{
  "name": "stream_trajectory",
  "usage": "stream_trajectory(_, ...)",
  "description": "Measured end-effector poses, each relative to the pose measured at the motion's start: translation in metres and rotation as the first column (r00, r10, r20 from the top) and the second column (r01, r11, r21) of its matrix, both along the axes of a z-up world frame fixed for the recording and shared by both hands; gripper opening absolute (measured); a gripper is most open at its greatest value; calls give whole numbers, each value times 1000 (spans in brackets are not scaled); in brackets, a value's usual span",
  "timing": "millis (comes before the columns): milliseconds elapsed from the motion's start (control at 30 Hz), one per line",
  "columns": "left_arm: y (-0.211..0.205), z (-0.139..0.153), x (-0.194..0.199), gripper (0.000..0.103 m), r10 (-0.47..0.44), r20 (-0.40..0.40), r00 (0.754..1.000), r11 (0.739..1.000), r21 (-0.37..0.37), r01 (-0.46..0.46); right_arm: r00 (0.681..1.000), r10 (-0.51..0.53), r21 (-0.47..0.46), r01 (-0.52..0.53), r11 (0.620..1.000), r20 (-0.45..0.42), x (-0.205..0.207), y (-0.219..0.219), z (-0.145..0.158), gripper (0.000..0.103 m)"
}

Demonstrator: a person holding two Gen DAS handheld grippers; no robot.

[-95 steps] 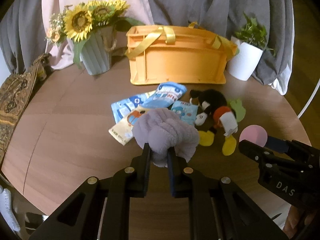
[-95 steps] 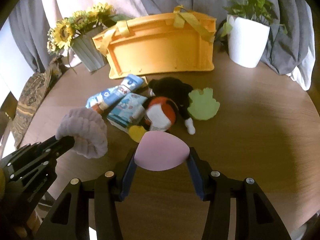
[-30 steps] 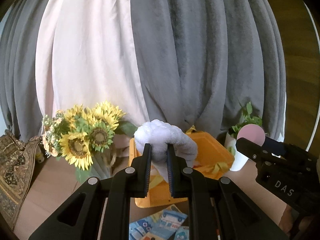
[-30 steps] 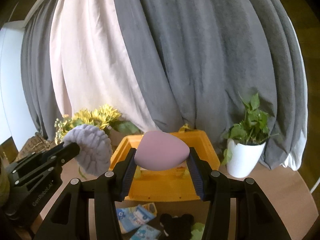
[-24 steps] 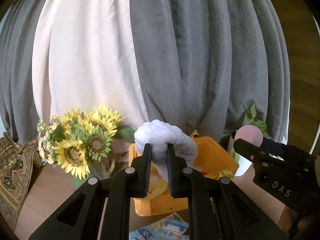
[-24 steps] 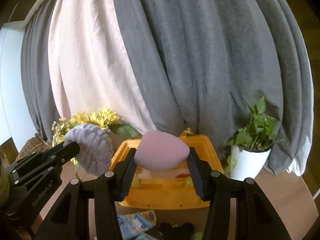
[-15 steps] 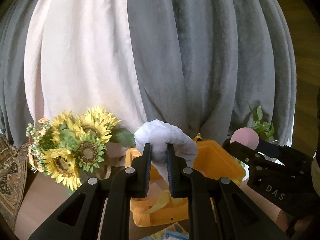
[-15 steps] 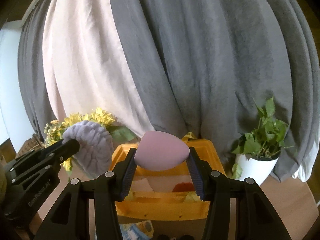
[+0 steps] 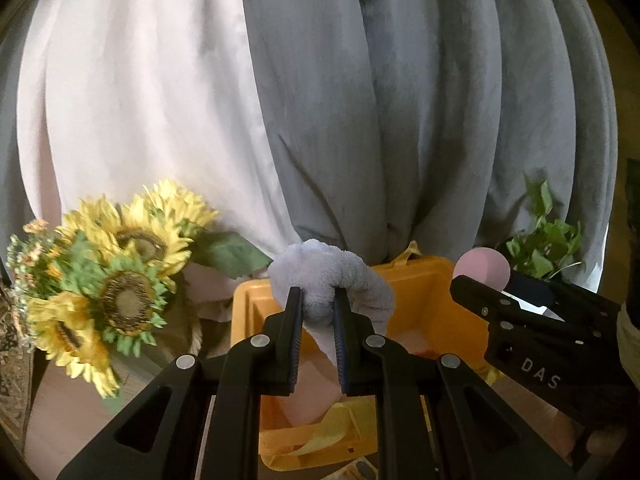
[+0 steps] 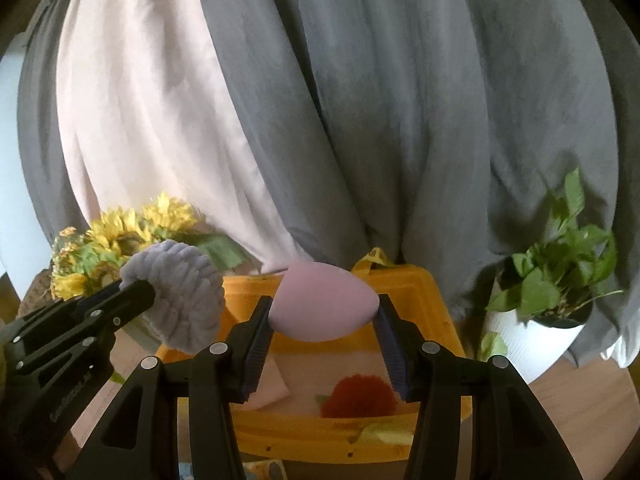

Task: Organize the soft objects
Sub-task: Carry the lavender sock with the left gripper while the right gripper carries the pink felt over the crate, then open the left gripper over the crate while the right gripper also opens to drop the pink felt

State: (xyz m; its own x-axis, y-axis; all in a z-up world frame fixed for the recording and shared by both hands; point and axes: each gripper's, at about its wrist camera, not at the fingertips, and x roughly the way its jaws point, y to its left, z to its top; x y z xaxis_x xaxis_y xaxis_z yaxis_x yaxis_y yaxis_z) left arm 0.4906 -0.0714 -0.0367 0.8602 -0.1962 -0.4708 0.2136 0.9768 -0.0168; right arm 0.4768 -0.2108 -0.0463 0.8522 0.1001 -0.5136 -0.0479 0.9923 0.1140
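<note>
My left gripper (image 9: pixel 317 300) is shut on a fluffy lavender headband (image 9: pixel 340 276) and holds it in the air above the near left part of the orange basket (image 9: pixel 464 320). My right gripper (image 10: pixel 323 312) is shut on a pink egg-shaped sponge (image 10: pixel 322 306), held above the same orange basket (image 10: pixel 424 292). The headband also shows at the left of the right wrist view (image 10: pixel 184 292); the sponge shows at the right of the left wrist view (image 9: pixel 483 266). Inside the basket lie a red fluffy item (image 10: pixel 360 396) and a pale pink item (image 10: pixel 272 388).
A sunflower bouquet (image 9: pixel 116 280) stands left of the basket. A white pot with a green plant (image 10: pixel 552 300) stands to its right. Grey and pale pink curtains (image 10: pixel 320 100) hang behind. Blue packets (image 10: pixel 264 470) lie on the wooden table in front of the basket.
Both grippers have lifted their items from the table and moved forward toward the basket. The basket now looms larger and its inside shows below both grippers.
</note>
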Motion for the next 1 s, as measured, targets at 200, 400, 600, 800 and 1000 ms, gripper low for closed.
stream_trajectory(200,-7,-18,23,17,-17,-57,998,1000,6,17,998,-8,16,9,1000,-54,24,-8,-21,52)
stream_trajectory(400,-10,-25,30,36,-9,-60,998,1000,22,10,993,-23,42,27,999,-113,43,-16,-37,55)
stream_trajectory(600,-7,-25,23,38,4,-54,999,999,34,-3,992,-36,36,40,999,-119,45,-19,-38,61)
stream_trajectory(800,-2,-18,2,38,9,-30,999,999,43,-8,994,-37,30,41,999,-107,33,-17,-31,61)
stream_trajectory(1000,4,-3,-27,38,22,0,1000,999,49,-22,996,-32,25,34,999,-77,6,-13,-17,61)
